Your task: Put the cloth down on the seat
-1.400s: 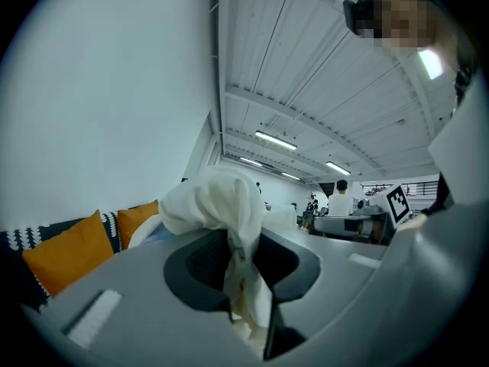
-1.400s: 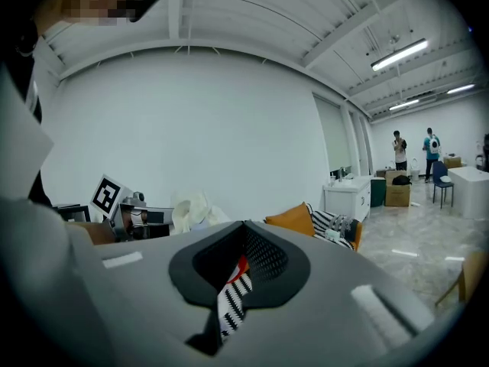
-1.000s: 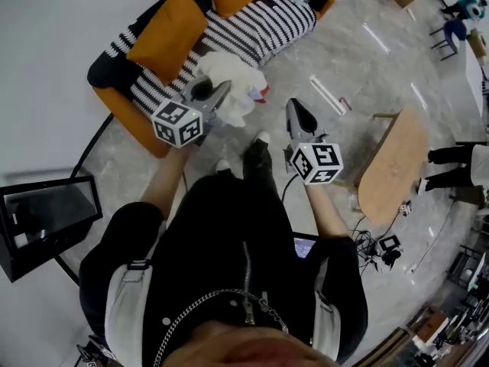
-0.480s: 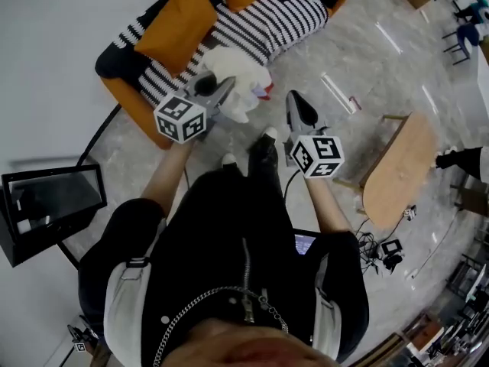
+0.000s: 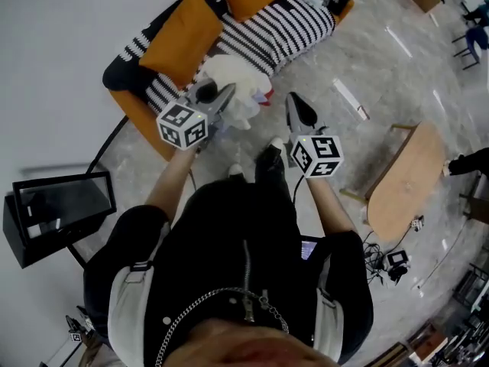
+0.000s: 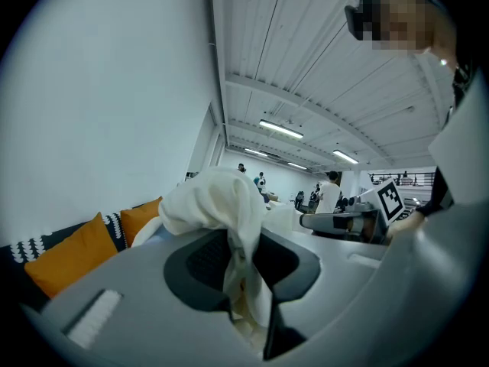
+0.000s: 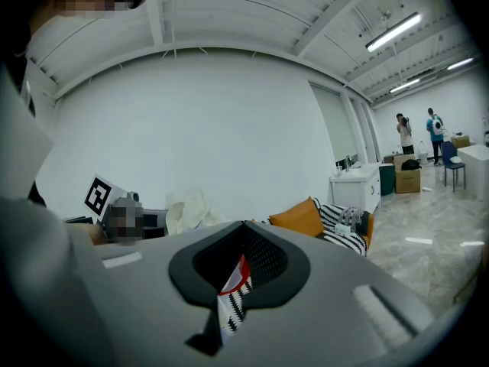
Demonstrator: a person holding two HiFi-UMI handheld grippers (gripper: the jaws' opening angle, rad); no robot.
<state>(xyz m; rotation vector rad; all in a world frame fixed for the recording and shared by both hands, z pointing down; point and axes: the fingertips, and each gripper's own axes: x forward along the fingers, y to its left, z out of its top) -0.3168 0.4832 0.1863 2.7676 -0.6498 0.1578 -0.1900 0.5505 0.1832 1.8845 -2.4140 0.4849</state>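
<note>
The person has stepped toward the sofa at twelve o'clock, left gripper (image 5: 219, 95) clamped on the white cloth (image 5: 233, 79), now at the striped seat's (image 5: 275, 33) edge and nearly ready to lower, while the right gripper (image 5: 294, 105) pinches a striped scrap (image 7: 233, 293).

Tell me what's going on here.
A person stands facing a striped sofa with a gripper in each hand. The left gripper is clamped on a bunched white cloth, held in the air over the sofa's front edge, not yet set on the seat. The right gripper pinches a small red, white and black patterned scrap.
</note>
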